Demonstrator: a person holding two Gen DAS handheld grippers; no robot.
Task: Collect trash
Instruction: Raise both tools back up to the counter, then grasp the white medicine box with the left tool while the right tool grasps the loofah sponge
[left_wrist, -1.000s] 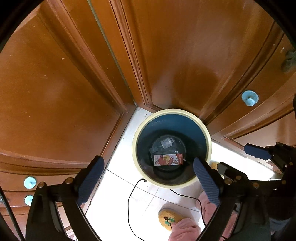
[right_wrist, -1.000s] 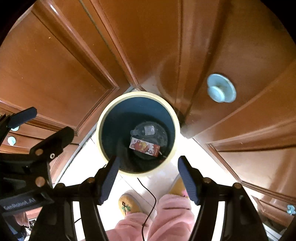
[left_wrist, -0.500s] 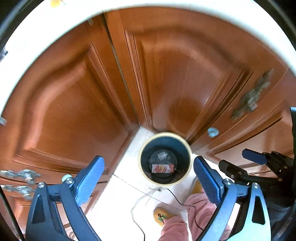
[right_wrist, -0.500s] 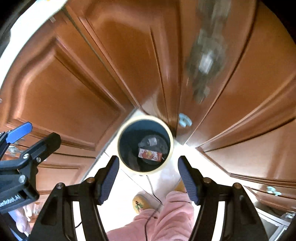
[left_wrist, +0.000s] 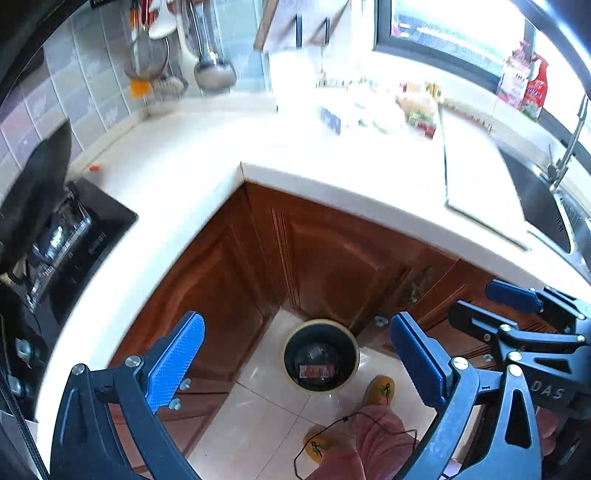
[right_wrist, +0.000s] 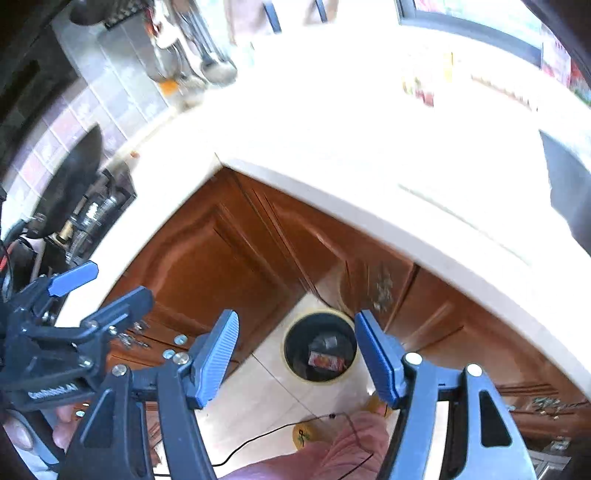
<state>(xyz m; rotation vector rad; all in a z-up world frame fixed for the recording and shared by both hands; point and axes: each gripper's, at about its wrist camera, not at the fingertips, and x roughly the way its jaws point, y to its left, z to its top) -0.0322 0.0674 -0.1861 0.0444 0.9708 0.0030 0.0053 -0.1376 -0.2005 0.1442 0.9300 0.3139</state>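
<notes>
A round bin with a cream rim and dark inside stands on the tiled floor in the corner of the brown cabinets. A red and white carton and a clear plastic item lie inside it. My left gripper hangs high above the bin, open, nothing between its blue pads. My right gripper is beside it, also open and empty, and its fingers show at the right of the left wrist view. Several packets lie blurred on the far counter.
A white L-shaped counter wraps the corner. A black hob with a pan is at left, a sink and tap at right. Ladles hang on the tiled wall. A person's pink trouser leg, yellow slippers and a thin black cable are below.
Both grippers have risen well above the bin, which now looks much smaller. The counter top, hob and sink have come into view. Both stay open and empty.
</notes>
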